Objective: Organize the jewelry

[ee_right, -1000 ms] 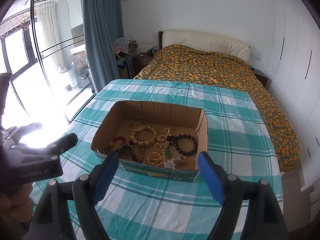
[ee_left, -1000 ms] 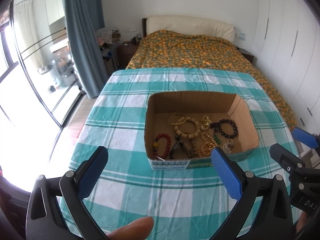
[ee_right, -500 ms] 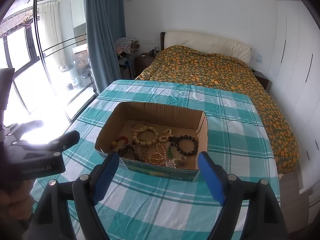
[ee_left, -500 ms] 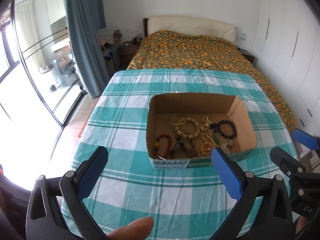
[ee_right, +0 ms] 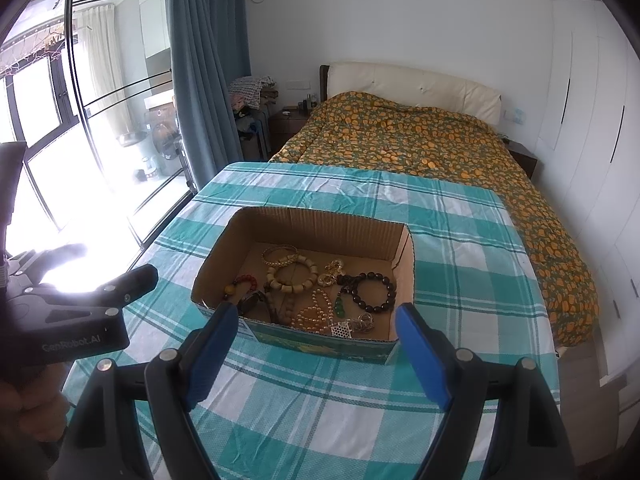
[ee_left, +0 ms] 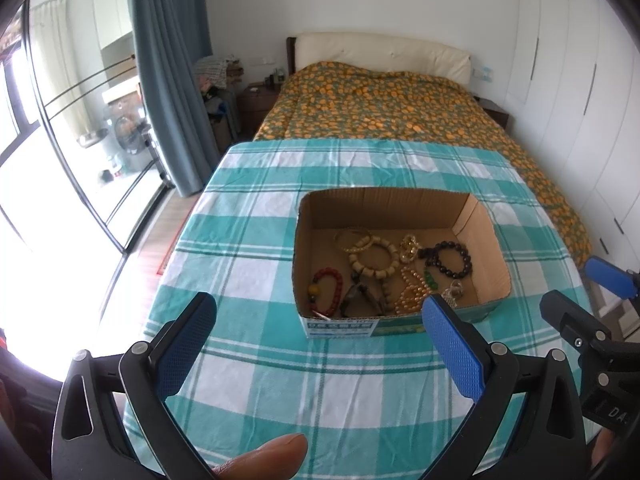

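Both grippers, left (ee_left: 316, 348) and right (ee_right: 316, 354), hang spread and empty just before the box (ee_right: 403, 258). Its bracelets (ee_right: 292, 276) look light, loose, slippery; pinch one bead strand.

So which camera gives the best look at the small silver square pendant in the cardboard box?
The right wrist view: the small silver square pendant lies fully visible by the near wall. In the left wrist view it is partly hidden behind a blue finger.

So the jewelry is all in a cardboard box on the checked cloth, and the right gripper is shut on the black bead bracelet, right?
Not quite. The right gripper is open and holds nothing, as the right wrist view shows. The black bead bracelet lies in the cardboard box on the checked cloth.
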The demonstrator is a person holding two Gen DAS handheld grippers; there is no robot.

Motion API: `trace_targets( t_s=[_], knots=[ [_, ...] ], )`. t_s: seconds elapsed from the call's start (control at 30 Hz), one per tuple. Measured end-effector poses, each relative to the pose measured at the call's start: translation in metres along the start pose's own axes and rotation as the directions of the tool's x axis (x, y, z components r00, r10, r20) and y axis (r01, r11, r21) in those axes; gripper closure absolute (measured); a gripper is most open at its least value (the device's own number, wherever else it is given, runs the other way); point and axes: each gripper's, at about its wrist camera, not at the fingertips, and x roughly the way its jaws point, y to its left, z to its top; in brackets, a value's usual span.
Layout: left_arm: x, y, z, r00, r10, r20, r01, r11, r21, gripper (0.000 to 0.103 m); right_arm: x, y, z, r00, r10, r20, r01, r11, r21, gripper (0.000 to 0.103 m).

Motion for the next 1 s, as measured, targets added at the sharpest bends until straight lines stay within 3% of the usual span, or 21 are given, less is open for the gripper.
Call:
trace_targets(
  t_s=[1.0],
  knots=[
    [-0.0056, -0.0014, 0.0039, 1.000, -0.008, 0.006, 0.008, 1.000, 0.003, 0.000, -0.0088, 0.0061, 0.0026, 1.000, 0.005, 0.007, -0.005, 1.000, -0.003, 0.020]
  ],
)
